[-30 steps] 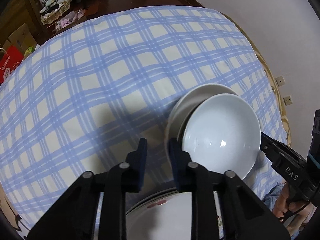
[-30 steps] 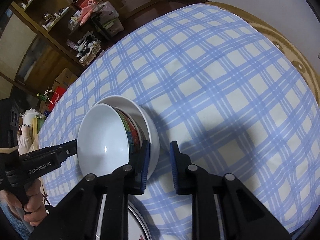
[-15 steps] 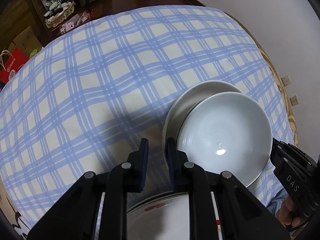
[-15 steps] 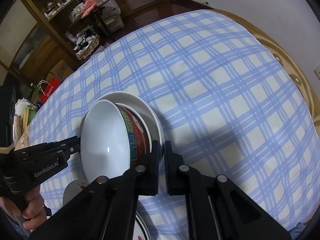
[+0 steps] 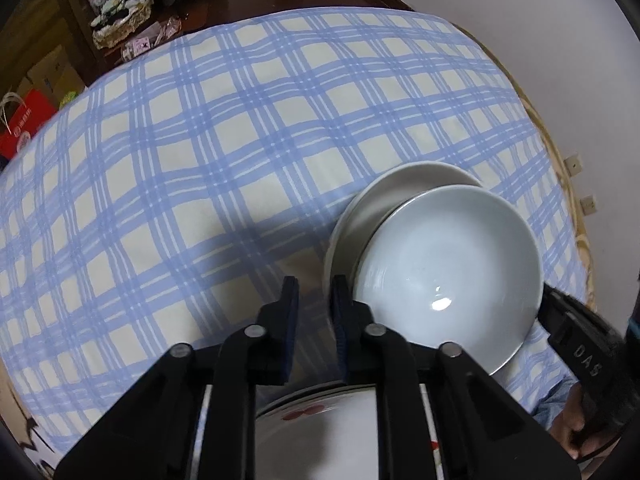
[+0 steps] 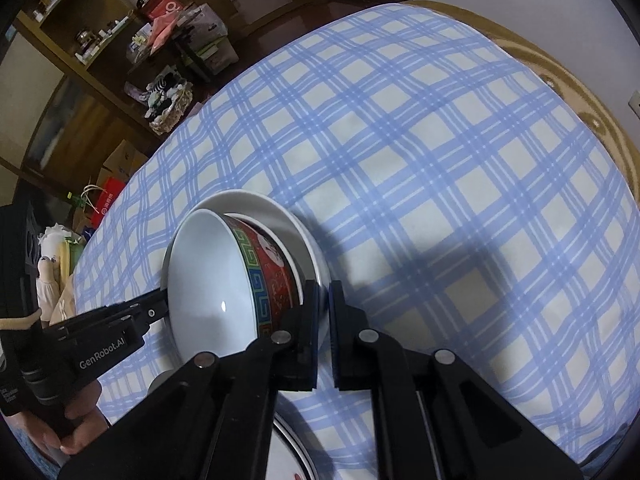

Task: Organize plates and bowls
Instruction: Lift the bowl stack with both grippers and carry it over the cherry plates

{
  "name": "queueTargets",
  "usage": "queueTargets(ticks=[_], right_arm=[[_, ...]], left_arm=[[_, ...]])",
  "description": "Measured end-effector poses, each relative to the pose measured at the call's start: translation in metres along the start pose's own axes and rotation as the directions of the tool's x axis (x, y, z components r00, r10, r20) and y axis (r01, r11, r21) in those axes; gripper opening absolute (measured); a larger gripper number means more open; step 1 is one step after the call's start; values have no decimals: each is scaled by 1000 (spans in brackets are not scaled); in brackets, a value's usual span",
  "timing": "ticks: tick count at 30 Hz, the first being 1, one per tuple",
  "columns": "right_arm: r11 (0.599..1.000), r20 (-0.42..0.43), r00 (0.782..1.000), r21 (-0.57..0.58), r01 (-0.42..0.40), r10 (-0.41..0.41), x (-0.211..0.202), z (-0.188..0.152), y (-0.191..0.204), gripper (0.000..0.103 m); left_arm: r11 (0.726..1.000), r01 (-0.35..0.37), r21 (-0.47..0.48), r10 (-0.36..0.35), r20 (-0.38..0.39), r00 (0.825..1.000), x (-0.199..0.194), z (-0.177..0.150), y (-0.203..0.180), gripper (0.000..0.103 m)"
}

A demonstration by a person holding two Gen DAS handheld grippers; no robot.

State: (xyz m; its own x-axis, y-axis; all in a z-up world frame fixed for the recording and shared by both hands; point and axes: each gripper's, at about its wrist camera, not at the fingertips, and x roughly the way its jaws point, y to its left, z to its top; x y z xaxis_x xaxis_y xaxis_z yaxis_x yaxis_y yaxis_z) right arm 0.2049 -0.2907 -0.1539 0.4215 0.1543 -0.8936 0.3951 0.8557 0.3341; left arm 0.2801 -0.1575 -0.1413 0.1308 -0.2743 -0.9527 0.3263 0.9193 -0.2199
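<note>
Pinching the bowl [image 6: 216, 288] rim, both hand-held grippers [image 5: 314, 320] [image 6: 324, 320] stand nearly closed.

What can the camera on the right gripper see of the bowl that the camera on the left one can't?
Only the right wrist view shows the bowl's red patterned outside, and shelves behind. Only the left wrist view shows wall sockets and red marks on the near plate. Both show the bowl's white inside, tilted over a white plate on the checked cloth, with both grippers at its sides.
</note>
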Motion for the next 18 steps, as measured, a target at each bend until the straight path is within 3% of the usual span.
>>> queueTargets(ticks=[18], right_arm=[[1000,16,1000,-12,-6,6,-6,-3,0,7]], left_arm=[[998,25,-63,-20,94,995,-10,-11,1,3]])
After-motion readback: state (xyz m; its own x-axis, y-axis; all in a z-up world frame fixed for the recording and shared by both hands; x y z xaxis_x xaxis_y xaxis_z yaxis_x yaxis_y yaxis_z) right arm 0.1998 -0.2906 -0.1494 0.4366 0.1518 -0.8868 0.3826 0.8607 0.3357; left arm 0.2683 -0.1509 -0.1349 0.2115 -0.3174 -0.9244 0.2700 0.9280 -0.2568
